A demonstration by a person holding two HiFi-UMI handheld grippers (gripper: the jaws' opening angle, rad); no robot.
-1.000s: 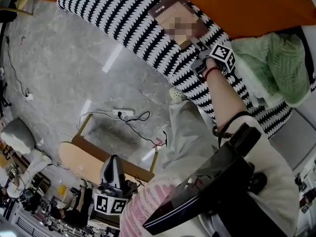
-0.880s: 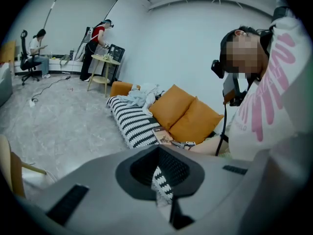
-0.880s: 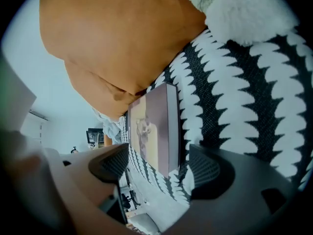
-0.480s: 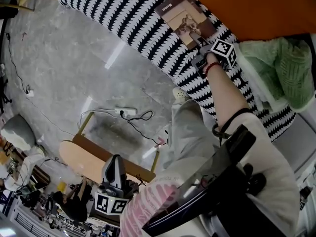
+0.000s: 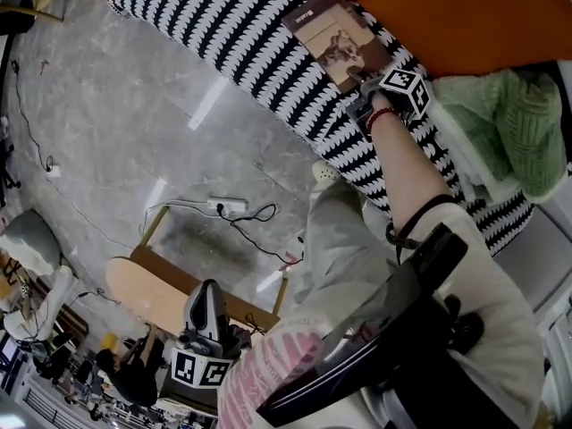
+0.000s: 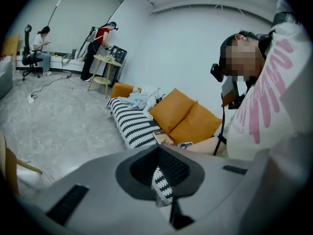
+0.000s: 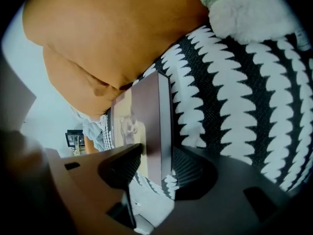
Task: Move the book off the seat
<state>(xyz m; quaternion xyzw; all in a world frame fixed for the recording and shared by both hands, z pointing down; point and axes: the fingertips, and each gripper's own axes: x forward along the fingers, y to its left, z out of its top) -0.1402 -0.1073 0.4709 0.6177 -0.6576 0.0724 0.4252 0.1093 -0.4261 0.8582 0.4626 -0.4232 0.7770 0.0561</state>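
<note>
A brown book point(image 5: 338, 36) with a picture on its cover lies on the black-and-white striped seat point(image 5: 232, 34), close to an orange cushion point(image 5: 465, 16). My right gripper point(image 5: 362, 77) is at the book's near corner. In the right gripper view the book point(image 7: 146, 116) runs between the two jaws. They have just been closing, and both pads now press on it at my right gripper point(image 7: 157, 163). My left gripper point(image 5: 204, 307) hangs low at the bottom left, far from the seat. In its own view the left gripper point(image 6: 159, 180) has its jaws together, with nothing held.
A green knitted blanket point(image 5: 500, 123) lies on the seat right of the gripper. On the grey floor are a power strip with a cable point(image 5: 223, 206) and a wooden stool point(image 5: 152, 293). Two people stand and sit at the room's far end point(image 6: 100, 38).
My right gripper has edged up onto the book's near corner. The left gripper has stayed where it was.
</note>
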